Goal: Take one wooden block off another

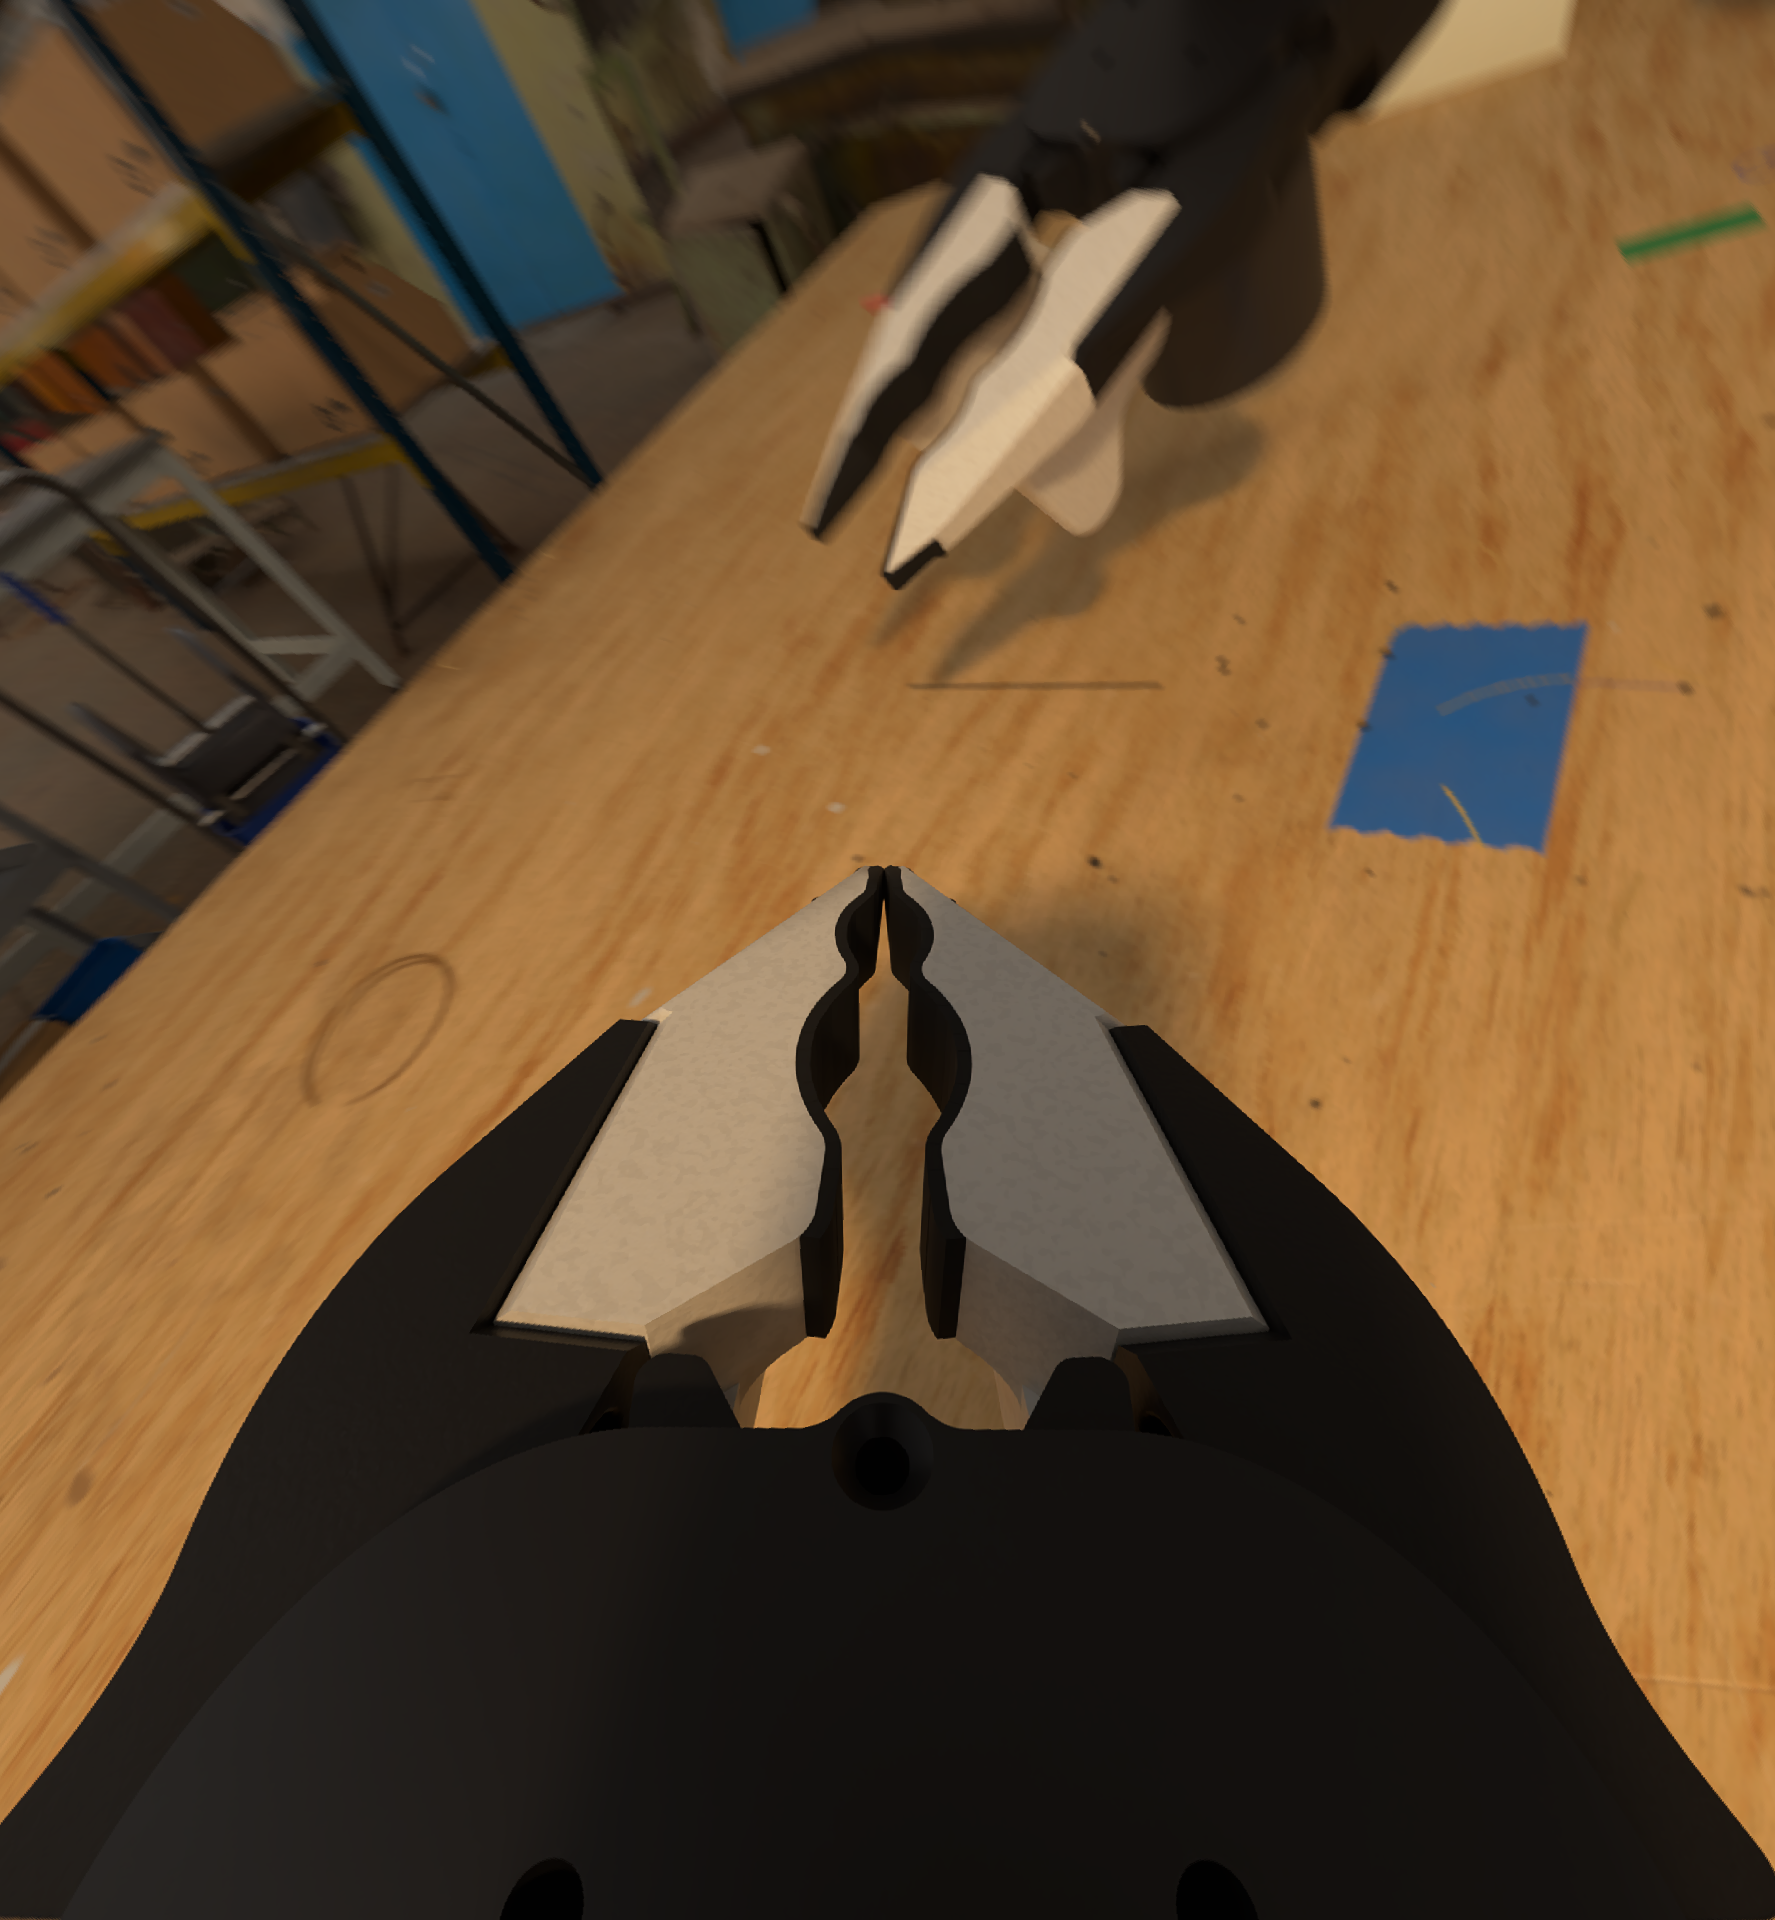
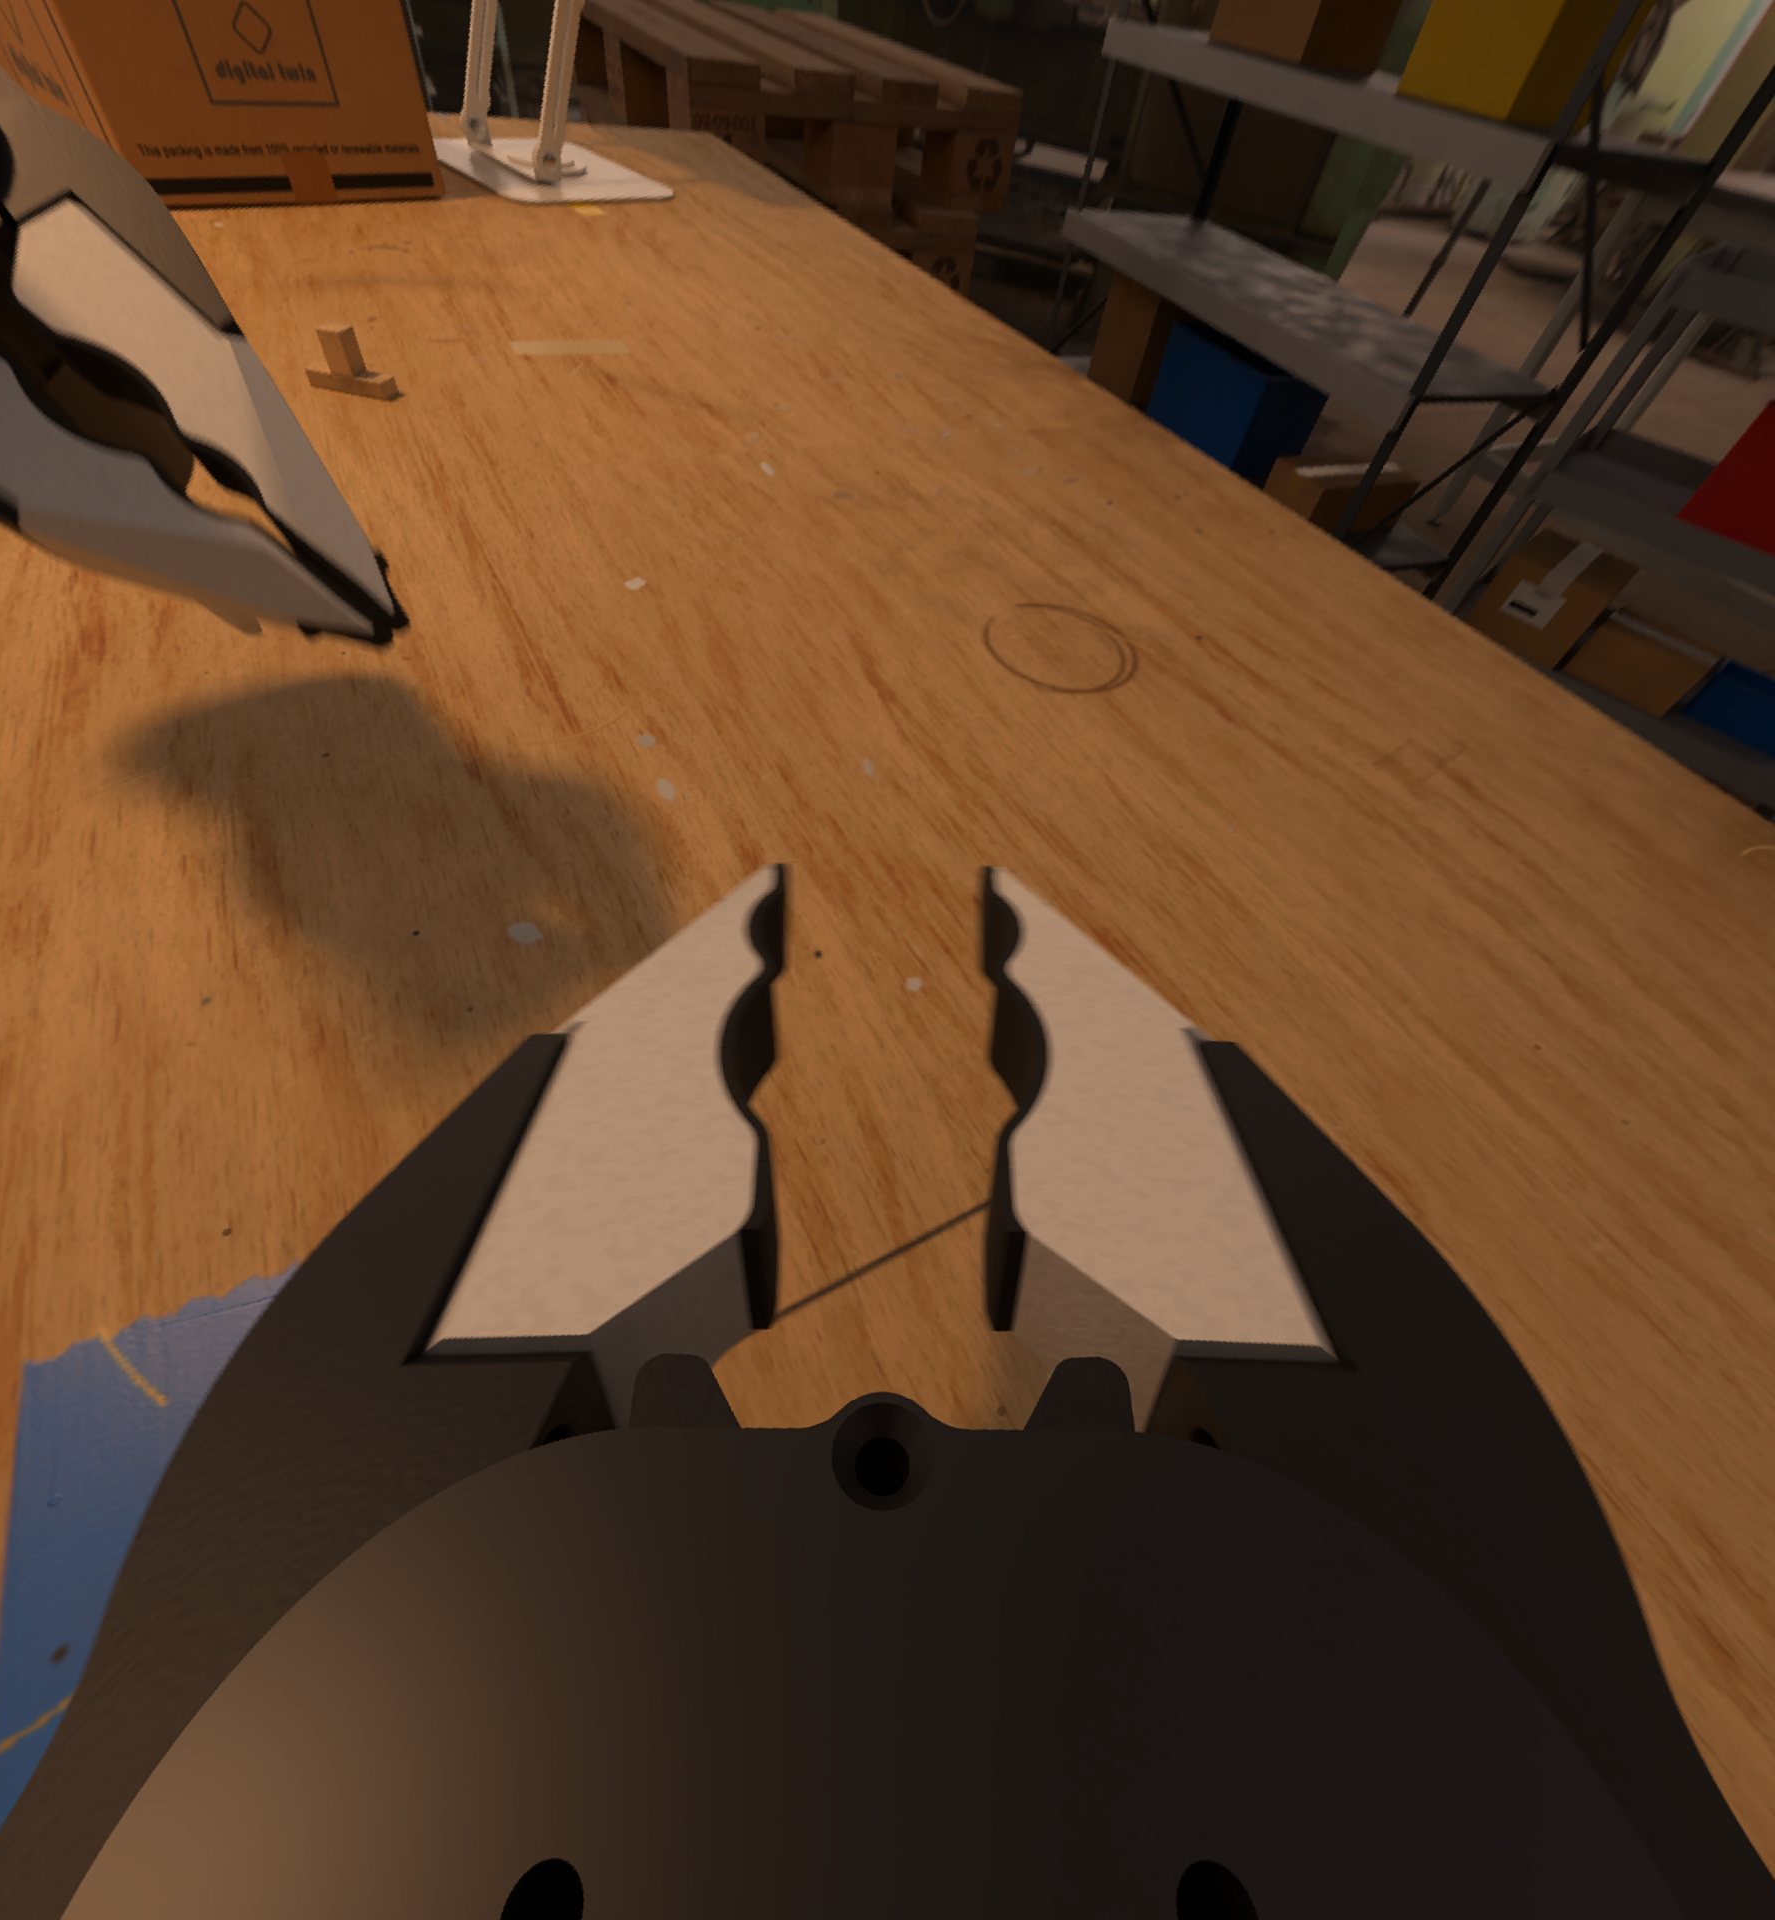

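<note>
Stacked wooden blocks [image 2: 351,366] sit far beyond the gaping, empty right tool [image 2: 883,883]; left tool [image 1: 883,873] closed, empty.

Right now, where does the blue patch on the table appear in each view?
Left wrist view: the blue patch lies right of centre, beyond the shut left gripper.
Right wrist view: it is at the lower left edge, partly behind the open right gripper.
Shared landmark: the ring mark on the table.

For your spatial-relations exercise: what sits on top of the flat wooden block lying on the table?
In the right wrist view, an upright wooden block stands on the flat wooden block, roughly at its middle, forming an upside-down T. Their contact face is covered, so any joint cannot be seen.
</note>
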